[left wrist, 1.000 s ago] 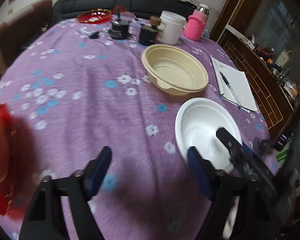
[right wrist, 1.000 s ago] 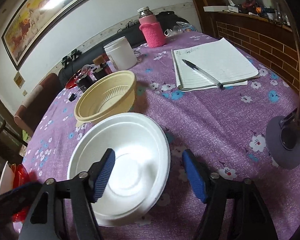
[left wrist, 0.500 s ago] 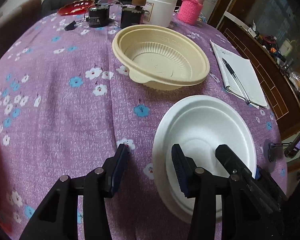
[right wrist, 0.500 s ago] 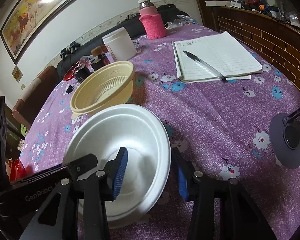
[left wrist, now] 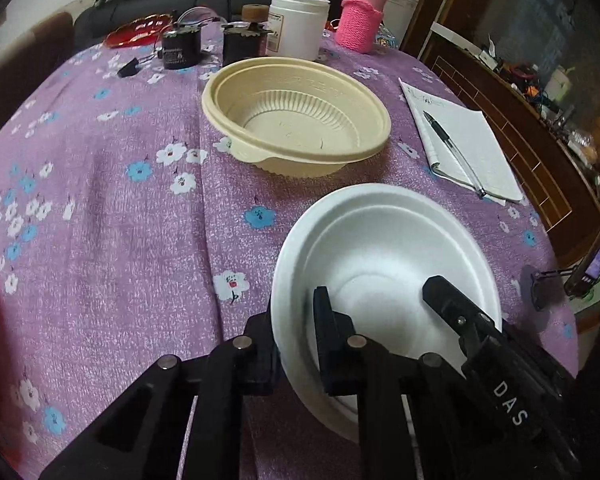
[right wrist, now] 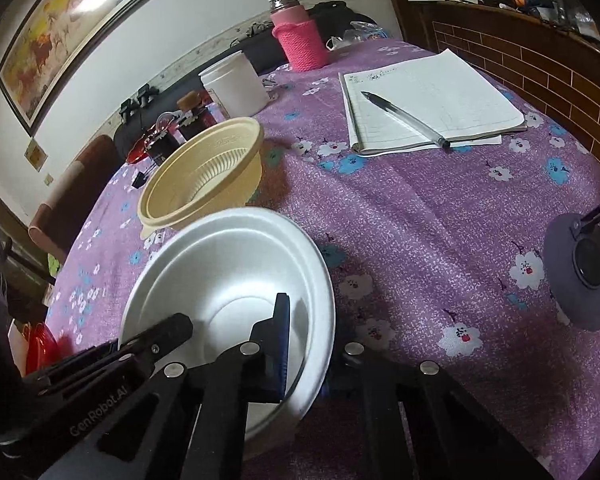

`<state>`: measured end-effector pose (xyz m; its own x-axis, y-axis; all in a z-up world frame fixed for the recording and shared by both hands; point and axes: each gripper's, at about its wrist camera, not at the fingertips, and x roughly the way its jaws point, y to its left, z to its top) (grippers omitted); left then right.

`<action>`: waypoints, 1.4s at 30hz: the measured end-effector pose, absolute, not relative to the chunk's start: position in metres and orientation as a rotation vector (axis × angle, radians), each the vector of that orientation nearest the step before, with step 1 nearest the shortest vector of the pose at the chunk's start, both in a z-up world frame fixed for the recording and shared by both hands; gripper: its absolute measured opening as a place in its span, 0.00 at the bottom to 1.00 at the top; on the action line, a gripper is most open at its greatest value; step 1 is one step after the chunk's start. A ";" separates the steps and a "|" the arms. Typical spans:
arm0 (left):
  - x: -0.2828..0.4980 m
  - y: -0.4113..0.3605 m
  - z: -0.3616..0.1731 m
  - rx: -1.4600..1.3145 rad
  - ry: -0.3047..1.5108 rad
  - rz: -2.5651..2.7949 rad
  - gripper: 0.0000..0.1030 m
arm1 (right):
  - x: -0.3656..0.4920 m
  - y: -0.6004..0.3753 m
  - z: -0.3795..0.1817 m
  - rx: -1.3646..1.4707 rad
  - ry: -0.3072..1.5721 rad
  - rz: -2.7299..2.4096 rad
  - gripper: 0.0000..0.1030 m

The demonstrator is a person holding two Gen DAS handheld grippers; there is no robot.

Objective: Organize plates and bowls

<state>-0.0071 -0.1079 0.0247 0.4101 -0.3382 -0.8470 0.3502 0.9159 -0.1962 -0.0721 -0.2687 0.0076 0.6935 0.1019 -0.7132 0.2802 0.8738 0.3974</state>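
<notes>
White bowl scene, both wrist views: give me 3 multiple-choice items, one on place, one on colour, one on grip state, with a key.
1. Where does the pen lie?
A. in the beige bowl
B. on the notebook
C. on the bare cloth

2. What colour is the knit sleeve on the flask?
A. pink
B. green
C. grey

3. How is the white bowl held?
A. by no gripper
B. by one gripper only
C. by both grippers, at opposite sides of its rim

Key:
1 B, the pen rests across the notebook page.
2 A, the sleeve is bright pink.
3 C, the left gripper and the right gripper each have their jaws closed over the rim.
</notes>
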 end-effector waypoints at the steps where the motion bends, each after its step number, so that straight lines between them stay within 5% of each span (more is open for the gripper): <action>1: -0.008 -0.107 0.026 0.005 1.063 -0.435 0.13 | -0.072 -0.268 0.009 0.512 0.801 -0.102 0.11; 42: -0.081 0.013 0.062 -0.172 0.990 -0.296 0.15 | -0.117 -0.160 0.049 0.307 0.706 0.163 0.12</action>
